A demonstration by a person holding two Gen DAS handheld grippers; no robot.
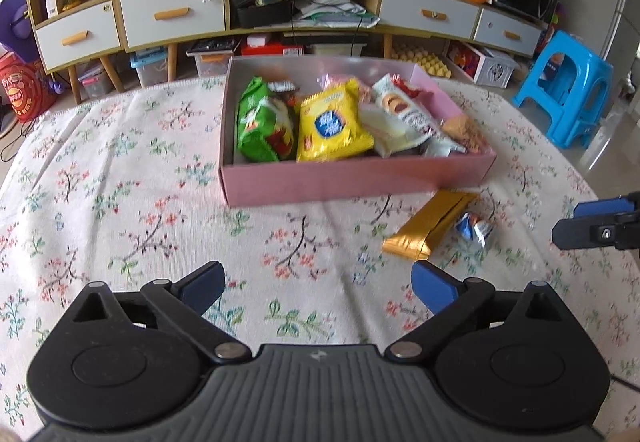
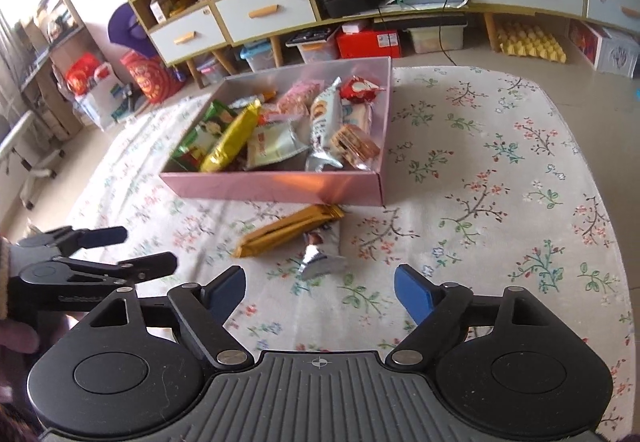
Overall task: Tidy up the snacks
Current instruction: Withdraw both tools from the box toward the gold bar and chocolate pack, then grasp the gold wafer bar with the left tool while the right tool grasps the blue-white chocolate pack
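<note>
Both tools, left tool [image 1: 316, 288] and right tool [image 2: 320, 292], hang released and empty. The gold bar [image 2: 288, 230] overlaps the small silver packet [image 2: 322, 262] beside the pink box [image 2: 280, 188]. Grabbing one could drag the other across the surface [image 2: 500, 202].

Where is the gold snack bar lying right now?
The gold snack bar lies on the floral tablecloth, outside the pink box and just in front of its near wall, with a small silver-wrapped snack beside it; in the left wrist view it sits right of centre.
</note>
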